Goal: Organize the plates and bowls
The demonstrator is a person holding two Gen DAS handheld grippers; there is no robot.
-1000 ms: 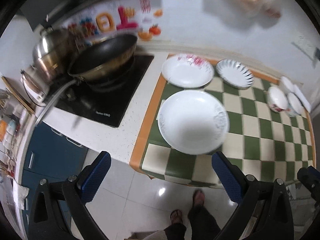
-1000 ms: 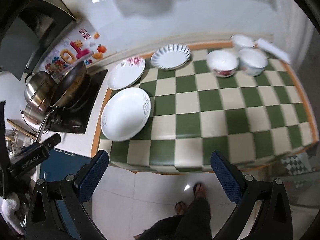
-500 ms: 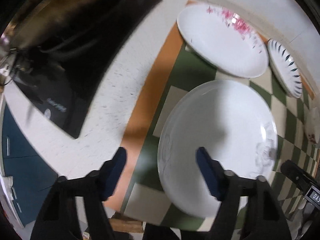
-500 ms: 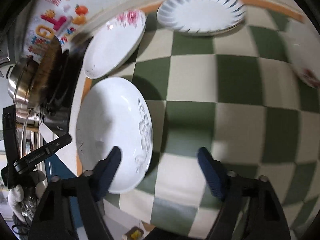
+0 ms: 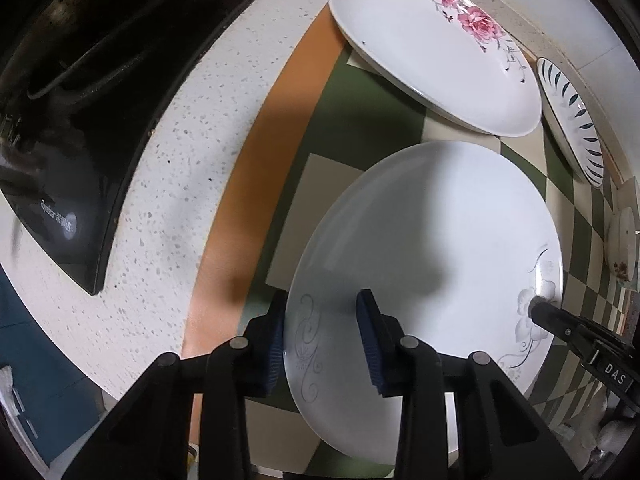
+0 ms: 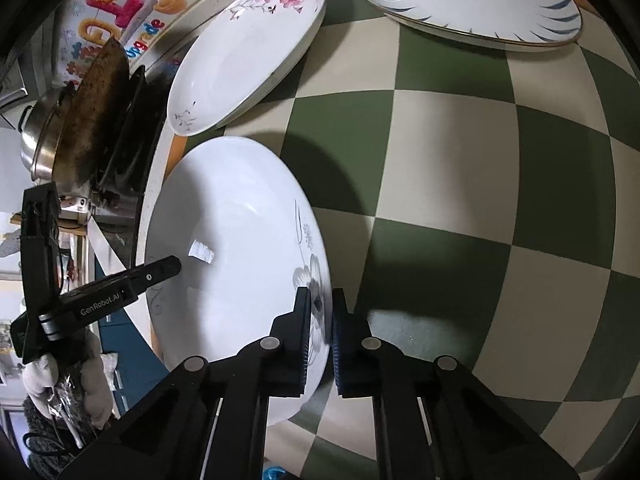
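A large white plate with grey flower marks (image 5: 432,240) (image 6: 236,248) lies on the green checked cloth (image 6: 460,184). My left gripper (image 5: 324,332) straddles its near-left rim, jaws half closed with a gap to the rim. My right gripper (image 6: 320,320) is shut on the plate's right rim at the grey flower. Its tip also shows in the left wrist view (image 5: 560,320). Behind lie a pink-flower plate (image 5: 432,48) (image 6: 244,56) and a blue-leaf plate (image 5: 572,120) (image 6: 472,0).
A black cooktop (image 5: 72,128) with a dark wok (image 6: 92,108) and a steel pot (image 6: 40,148) sits left of the cloth on a speckled counter (image 5: 160,184). A small bowl (image 5: 622,240) stands at the far right. The counter's front edge is close below.
Both grippers have dropped down to the large white plate. The right one has closed on its right rim; the left one has narrowed around its left rim.
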